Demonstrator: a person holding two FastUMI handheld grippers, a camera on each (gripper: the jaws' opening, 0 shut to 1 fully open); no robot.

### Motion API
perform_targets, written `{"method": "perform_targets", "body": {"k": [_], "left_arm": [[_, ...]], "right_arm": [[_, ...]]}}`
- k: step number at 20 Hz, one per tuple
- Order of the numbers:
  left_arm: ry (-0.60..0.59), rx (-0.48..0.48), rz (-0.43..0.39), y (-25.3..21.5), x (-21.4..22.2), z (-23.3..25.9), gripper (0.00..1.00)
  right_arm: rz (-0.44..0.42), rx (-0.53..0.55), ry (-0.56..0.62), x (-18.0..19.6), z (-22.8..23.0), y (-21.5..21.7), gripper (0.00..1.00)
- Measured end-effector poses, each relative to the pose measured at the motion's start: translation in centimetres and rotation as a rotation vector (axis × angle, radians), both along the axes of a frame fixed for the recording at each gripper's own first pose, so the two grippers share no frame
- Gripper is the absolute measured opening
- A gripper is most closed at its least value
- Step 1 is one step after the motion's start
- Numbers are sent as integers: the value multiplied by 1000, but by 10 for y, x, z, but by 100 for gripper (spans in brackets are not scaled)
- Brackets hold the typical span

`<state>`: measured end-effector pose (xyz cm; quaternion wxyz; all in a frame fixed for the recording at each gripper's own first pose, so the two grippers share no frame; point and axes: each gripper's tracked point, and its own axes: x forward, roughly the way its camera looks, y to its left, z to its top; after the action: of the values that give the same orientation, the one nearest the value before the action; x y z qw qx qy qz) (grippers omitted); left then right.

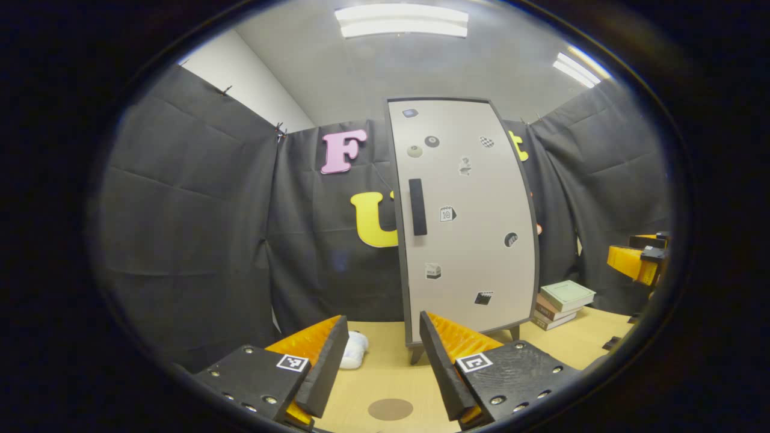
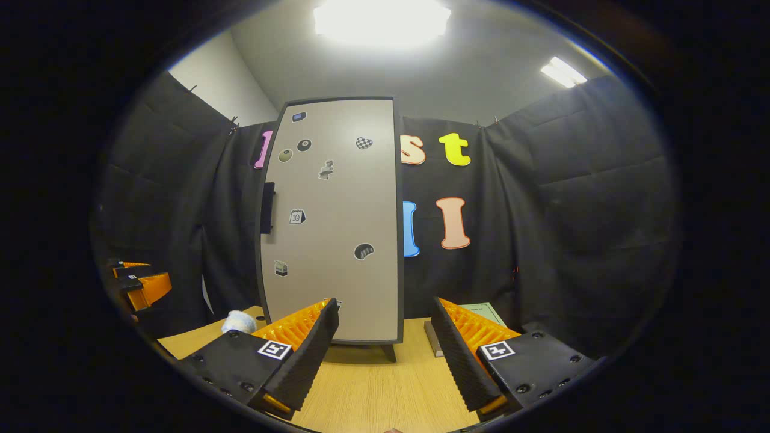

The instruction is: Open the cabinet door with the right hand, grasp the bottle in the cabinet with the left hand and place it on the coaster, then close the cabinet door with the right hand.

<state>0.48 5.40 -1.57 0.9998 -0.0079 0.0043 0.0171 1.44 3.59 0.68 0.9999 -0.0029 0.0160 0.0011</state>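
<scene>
A wooden table (image 1: 385, 367) carries a tall cabinet (image 1: 466, 222) with its door (image 2: 337, 222) closed — stickers dot the pale front, and a dark handle (image 1: 417, 206) sits at its left edge. Books (image 1: 562, 302) are stacked to the cabinet's right. Your left gripper (image 1: 384, 361) and right gripper (image 2: 385, 355) both gape wide, holding nothing. A round brown coaster (image 1: 390, 409) lies just ahead of your left gripper — a small white object (image 1: 354, 350) rests beyond it.
</scene>
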Motion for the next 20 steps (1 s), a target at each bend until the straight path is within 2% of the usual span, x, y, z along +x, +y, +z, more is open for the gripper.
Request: {"method": "perform_targets", "body": {"k": [8,9,14,20], "left_arm": [[15,0,80,46,-20,-8,71],[19,2,94,54,-24,-8,74],[37,17,173,96,-49,-13,71],[54,27,272,150,-80,-19,71]], "right_arm": [[108,-5,-10,30,24,47,98],[127,-5,-10,35,27,56,98],[229,0,-7,62,44,100,98],[294,31,-17,89,63,153,98]]}}
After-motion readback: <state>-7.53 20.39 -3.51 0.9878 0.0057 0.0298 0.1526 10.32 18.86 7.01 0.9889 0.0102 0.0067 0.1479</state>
